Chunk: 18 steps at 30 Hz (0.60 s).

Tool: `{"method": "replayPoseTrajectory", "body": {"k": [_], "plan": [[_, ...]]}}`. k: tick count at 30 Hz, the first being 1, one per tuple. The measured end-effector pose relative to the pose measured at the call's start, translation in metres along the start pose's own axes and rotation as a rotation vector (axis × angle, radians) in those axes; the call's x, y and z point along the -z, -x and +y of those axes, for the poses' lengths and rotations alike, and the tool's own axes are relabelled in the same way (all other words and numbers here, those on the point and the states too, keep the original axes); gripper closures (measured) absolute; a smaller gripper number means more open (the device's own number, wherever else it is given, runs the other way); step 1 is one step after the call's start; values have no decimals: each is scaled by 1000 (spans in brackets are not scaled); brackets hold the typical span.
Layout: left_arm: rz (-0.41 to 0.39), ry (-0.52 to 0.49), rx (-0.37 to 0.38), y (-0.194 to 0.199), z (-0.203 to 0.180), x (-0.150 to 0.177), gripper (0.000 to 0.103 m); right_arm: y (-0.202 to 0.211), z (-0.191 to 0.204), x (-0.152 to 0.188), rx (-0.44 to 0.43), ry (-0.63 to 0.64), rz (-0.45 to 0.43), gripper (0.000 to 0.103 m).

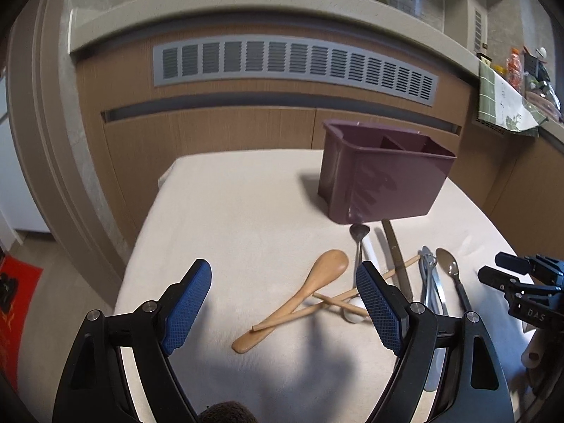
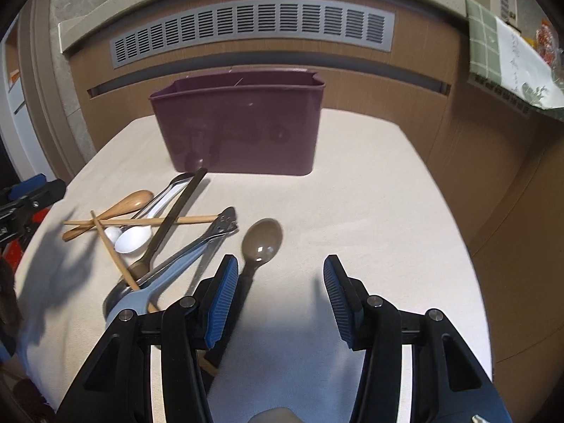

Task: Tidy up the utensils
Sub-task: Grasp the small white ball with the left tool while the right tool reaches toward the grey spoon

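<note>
A maroon utensil caddy (image 1: 384, 176) (image 2: 239, 127) with compartments stands at the back of the cloth-covered table. In front of it lies a loose pile: a wooden spoon (image 1: 303, 289) (image 2: 120, 208), wooden chopsticks (image 1: 331, 299) (image 2: 148, 221), a white spoon (image 2: 134, 238), a dark-handled knife (image 1: 398, 257) (image 2: 176, 211), metal tongs (image 1: 431, 282) (image 2: 197, 250) and a grey-brown spoon (image 1: 453, 271) (image 2: 262, 241). My left gripper (image 1: 282, 303) is open above the wooden spoon's handle. My right gripper (image 2: 278, 296) is open and empty, just right of the grey-brown spoon's handle.
The table (image 2: 370, 211) has a beige cloth with rounded edges. Brown cabinets with a grey vent (image 1: 292, 63) stand behind it. A counter with a green cloth (image 2: 500, 49) and clutter is at the right. The right gripper shows at the right edge of the left wrist view (image 1: 518, 282).
</note>
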<state>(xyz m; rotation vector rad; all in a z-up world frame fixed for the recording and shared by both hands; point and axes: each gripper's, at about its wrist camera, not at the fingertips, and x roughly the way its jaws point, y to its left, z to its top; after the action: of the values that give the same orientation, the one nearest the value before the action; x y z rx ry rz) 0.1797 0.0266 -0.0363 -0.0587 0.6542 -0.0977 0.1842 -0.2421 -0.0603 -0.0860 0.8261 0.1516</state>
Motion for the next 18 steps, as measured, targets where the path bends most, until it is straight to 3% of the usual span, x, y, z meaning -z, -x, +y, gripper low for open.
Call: {"method": "replayPoseTrajectory", "body": {"k": [8, 13, 18], "plan": [[53, -7, -16, -6, 7, 12, 19, 0, 28, 11, -111, 37, 43, 56], [61, -63, -16, -5, 8, 13, 19, -5, 32, 8, -99, 34, 50, 56], [64, -80, 45, -6, 7, 11, 19, -3, 27, 9, -66, 29, 43, 56]]}}
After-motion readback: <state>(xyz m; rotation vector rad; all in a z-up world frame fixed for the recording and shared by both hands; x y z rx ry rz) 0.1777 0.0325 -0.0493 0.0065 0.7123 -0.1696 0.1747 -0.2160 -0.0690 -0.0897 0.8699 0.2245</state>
